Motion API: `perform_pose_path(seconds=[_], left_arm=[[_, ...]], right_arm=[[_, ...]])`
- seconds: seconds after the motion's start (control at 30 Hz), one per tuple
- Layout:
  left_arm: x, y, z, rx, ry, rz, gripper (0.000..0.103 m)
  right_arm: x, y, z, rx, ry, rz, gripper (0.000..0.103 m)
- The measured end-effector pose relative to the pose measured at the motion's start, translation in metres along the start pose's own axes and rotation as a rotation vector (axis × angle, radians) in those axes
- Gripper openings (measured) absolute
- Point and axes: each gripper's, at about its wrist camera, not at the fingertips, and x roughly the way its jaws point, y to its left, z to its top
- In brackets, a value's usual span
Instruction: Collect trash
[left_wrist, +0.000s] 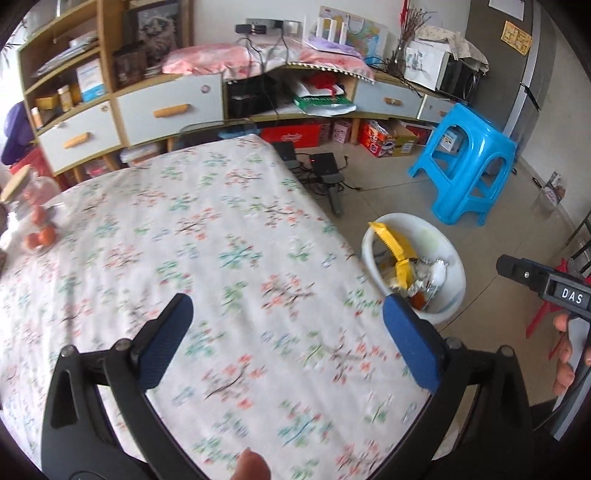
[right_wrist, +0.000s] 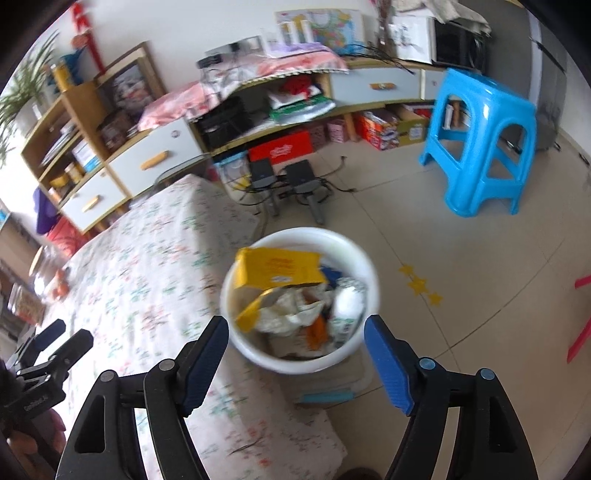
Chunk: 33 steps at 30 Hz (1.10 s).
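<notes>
Your left gripper (left_wrist: 288, 341) hangs over the floral tablecloth (left_wrist: 207, 236) with its blue pads spread wide and nothing between them — the cloth under it is bare of litter. Your right gripper (right_wrist: 295, 360) is just as wide apart and holds nothing either; it sits above the white bucket (right_wrist: 351, 254), which stands on the tiled floor (right_wrist: 461, 288) just beside the right edge of the table. The trash is in that bucket: a yellow carton (right_wrist: 279, 271) leans against the far-left part of the rim, and below it lie crumpled wrappers (right_wrist: 291, 310), a white bottle (right_wrist: 347, 304) and something orange (right_wrist: 317, 332) — too blurred to name. From the left wrist view the same bucket shows at the right of the table, the carton sticking up out of it. On the far left of the table stands a clear jar (left_wrist: 27, 206) with orange fruit beside it. A blue plastic stool (right_wrist: 480, 140) stands on the floor, far right, well apart from the bucket, and behind everything runs a low cabinet (left_wrist: 147, 110) with grey drawers.
</notes>
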Motion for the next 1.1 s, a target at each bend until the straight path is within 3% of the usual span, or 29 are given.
perform_pose_path(seconds=[0.13, 0.33, 0.63, 0.77, 1.1], left_arm=[[-0.030, 0.012, -0.015, 0.004, -0.044, 0.078, 0.102], [-0.066, 0.021, -0.040, -0.026, -0.077, 0.125, 0.102], [-0.082, 0.029, -0.079, -0.077, -0.079, 0.188, 0.102], [-0.078, 0.039, -0.091, -0.103, -0.093, 0.233, 0.102], [-0.070, 0.049, -0.096, -0.130, -0.091, 0.237, 0.102]], right_arm=[[-0.024, 0.027, -0.025, -0.035, -0.025, 0.001, 0.084], [-0.056, 0.062, -0.064, -0.109, -0.078, -0.020, 0.089], [-0.067, 0.088, -0.095, -0.156, -0.226, -0.082, 0.091], [-0.059, 0.092, -0.104, -0.173, -0.238, -0.085, 0.091], [-0.034, 0.092, -0.105, -0.169, -0.185, -0.090, 0.091]])
